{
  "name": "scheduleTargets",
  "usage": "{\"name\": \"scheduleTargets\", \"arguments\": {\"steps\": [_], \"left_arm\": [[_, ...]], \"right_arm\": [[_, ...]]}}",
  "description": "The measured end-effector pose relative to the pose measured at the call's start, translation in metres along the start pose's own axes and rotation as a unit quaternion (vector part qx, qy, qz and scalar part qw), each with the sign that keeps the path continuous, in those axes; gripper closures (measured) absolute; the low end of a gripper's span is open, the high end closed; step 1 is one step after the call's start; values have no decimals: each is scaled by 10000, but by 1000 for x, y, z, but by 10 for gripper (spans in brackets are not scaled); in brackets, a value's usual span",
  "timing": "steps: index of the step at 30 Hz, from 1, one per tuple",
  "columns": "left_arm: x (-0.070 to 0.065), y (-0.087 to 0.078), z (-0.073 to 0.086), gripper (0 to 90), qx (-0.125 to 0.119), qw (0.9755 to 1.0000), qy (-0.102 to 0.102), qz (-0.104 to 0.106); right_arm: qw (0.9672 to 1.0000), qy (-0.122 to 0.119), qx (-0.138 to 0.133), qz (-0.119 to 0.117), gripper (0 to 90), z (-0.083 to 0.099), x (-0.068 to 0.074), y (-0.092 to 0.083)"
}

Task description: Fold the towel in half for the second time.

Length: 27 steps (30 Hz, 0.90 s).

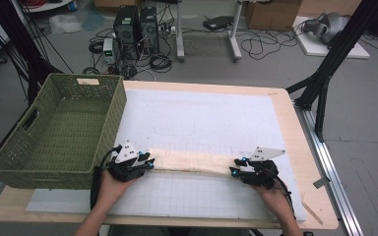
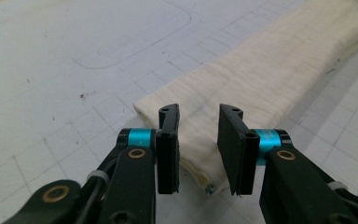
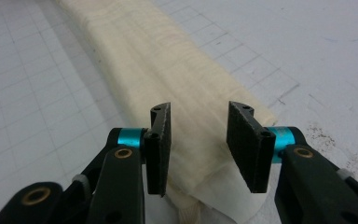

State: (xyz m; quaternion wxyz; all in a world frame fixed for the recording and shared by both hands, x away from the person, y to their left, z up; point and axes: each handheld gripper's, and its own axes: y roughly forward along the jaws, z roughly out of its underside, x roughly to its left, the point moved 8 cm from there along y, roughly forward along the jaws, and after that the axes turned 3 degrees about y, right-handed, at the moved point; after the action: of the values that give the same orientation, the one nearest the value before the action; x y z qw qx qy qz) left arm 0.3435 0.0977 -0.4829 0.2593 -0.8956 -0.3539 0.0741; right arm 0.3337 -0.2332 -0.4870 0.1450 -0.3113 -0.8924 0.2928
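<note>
The left hand-held gripper (image 1: 149, 162) is set at the left end of the cloth (image 1: 192, 161), its jaws parted with the cloth's end between them; in the left gripper view (image 2: 198, 140) no pad is seen pressing on the fabric, so it is judged open. The right hand-held gripper (image 1: 233, 169) stands the same way at the right end, jaws apart over the cloth's corner (image 3: 198, 140), nothing clamped.

The cloth, cream and folded into a long band, lies flat on the mat (image 1: 202, 118) near the table's (image 1: 302, 147) 6 o'clock edge, running from 9 to 3 o'clock.

The step in hand appears to be gripping both ends for another fold or a lift. It would be done well if all layers at each end are caught together: the lower jaws should be slid under the whole stack, and both hand-held grippers closed at once so the band stays straight. A loose under-layer shows at the right end and could be missed.

A green basket (image 1: 59, 130) stands at 9 o'clock, just beside the left hand-held gripper; its near corner could be struck during a lift. The mat beyond, toward 12 o'clock, is bare.
</note>
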Motion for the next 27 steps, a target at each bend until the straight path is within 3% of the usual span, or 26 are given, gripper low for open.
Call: {"name": "scheduleTargets", "arguments": {"steps": [8, 11, 19, 21, 27], "left_arm": [[0, 6, 10, 686, 322, 9995, 50, 38], [0, 7, 11, 685, 335, 9994, 97, 15], [0, 3, 8, 661, 215, 9997, 77, -7], [1, 1, 6, 649, 120, 9999, -20, -24], [3, -4, 3, 553, 58, 9999, -129, -89]], "right_arm": [[9998, 44, 171, 15, 602, 8, -3, 3], [9997, 7, 232, 64, 602, 9, -2, 4], [9999, 48, 112, 76, 584, 7, -2, 2], [9999, 95, 36, 62, 575, 5, -2, 0], [9995, 229, -191, 124, 547, -2, -3, -4]]}}
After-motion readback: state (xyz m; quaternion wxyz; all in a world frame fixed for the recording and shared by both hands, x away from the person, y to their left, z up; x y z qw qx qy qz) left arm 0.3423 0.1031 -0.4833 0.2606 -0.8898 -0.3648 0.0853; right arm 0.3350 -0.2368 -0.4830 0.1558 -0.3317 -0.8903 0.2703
